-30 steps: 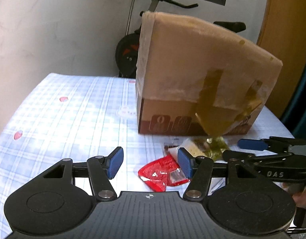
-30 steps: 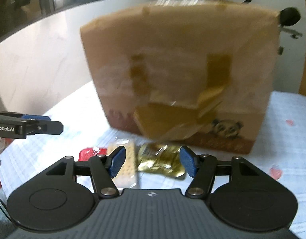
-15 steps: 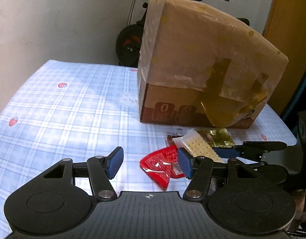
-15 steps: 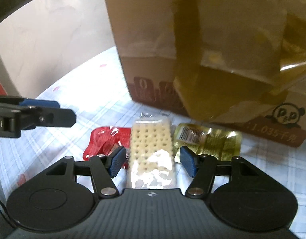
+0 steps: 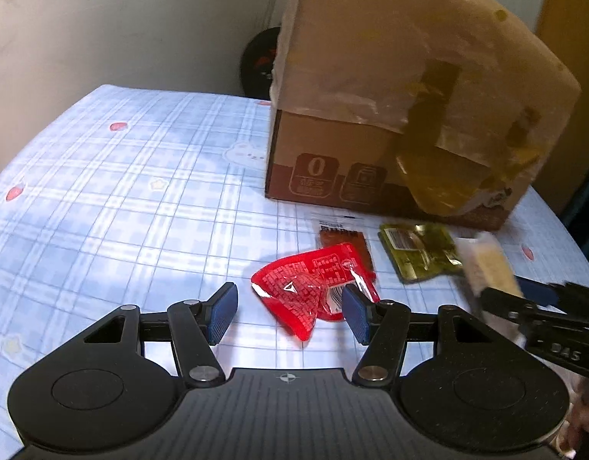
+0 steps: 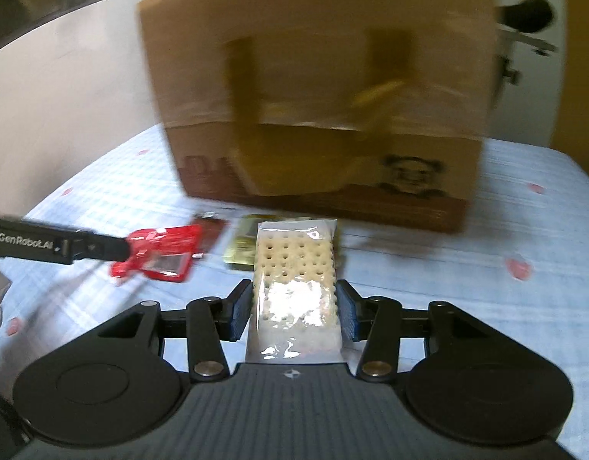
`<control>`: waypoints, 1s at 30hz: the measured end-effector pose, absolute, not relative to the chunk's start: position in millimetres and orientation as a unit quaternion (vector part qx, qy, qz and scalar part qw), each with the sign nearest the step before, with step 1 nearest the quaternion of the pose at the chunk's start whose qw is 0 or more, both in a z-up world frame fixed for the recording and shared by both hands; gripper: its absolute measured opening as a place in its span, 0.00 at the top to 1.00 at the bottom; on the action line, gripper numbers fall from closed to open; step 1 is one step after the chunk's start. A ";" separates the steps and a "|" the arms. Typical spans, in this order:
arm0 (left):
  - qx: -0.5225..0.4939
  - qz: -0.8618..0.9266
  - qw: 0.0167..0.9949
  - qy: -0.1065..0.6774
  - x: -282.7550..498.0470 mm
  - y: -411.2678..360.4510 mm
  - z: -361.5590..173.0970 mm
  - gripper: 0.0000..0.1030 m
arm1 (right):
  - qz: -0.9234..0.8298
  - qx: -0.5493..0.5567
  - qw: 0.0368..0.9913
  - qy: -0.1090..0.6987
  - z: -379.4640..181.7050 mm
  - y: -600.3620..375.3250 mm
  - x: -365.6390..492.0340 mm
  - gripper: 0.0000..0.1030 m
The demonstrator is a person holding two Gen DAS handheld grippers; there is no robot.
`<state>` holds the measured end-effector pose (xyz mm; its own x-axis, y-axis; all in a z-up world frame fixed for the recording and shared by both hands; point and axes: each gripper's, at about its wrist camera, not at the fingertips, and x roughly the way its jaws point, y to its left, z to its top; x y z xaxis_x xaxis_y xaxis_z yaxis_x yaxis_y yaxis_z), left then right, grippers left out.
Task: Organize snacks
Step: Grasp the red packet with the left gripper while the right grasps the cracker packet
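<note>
**Cracker pack now clamped in the right tool**

Half a second ago the right tool had its pads spread on either side of the cracker pack; now both pads press against the wrapper's long edges, so the pack is grasped. The blur across the right wrist view suggests the tool is moving, and the pack seems to be coming up off the surface, in front of the cardboard box.

The left tool has closed in on the red packet but holds nothing, its pads wide apart with the packet between them. That packet lies in front of the box, with a brown sachet between it and the box and a gold packet to its right.

One snack looks secured for sorting, probably into the box, whose opening is not visible; three wait on the surface.
</note>
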<state>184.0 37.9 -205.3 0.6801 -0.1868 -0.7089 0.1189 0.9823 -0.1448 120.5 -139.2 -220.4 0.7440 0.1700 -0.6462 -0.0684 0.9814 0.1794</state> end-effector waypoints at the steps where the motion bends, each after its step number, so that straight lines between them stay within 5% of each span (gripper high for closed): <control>1: -0.045 -0.079 0.916 0.391 185.5 36.7 -206.4 0.39 | 0.054 0.073 0.932 0.350 -220.1 -145.0 119.5 0.53; 12: -0.002 -0.042 0.920 0.389 198.9 17.6 -217.2 0.42 | 0.013 0.096 0.933 0.346 -225.4 -177.2 106.6 0.53; 21: -0.014 -0.059 0.925 0.376 175.5 18.7 -215.7 0.60 | 0.018 0.110 0.930 0.350 -232.0 -171.1 114.4 0.53; 30: -0.019 -0.068 0.932 0.355 152.4 22.1 -219.3 0.60 | 0.020 0.117 0.929 0.351 -232.1 -172.9 113.6 0.53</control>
<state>152.4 22.1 -219.3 0.7387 -0.1408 -0.6592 0.1137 0.9899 -0.0841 113.6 -172.9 -232.1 0.7534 0.1200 -0.6465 0.0445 0.9716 0.2322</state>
